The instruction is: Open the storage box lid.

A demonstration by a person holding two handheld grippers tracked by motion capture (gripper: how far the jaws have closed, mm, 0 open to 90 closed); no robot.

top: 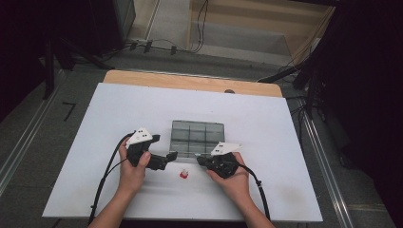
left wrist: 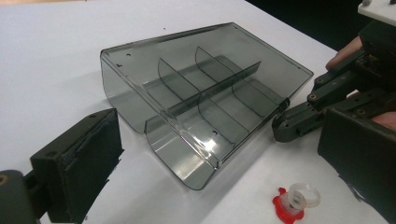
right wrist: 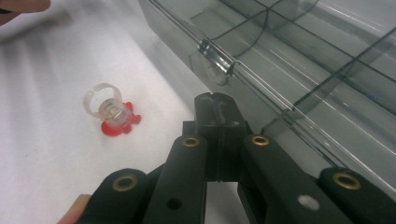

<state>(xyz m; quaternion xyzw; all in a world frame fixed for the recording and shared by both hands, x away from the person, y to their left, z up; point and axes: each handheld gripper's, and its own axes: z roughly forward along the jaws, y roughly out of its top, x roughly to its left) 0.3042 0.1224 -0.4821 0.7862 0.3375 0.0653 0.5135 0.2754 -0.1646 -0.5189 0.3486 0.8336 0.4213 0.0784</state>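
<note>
The ring (top: 184, 175) lies on the table (top: 119, 109) before the compartment box (top: 196, 137).

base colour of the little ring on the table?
Red base, clear band on the ring; the right gripper view shows it best.

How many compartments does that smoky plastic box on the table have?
6, in two rows of three inside the box: three along its far side and three along its near side, split by one long divider and two cross dividers.

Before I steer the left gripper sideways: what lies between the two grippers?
In the high view, bare white table apart from the red-based ring, lying just nearer the person.
</note>
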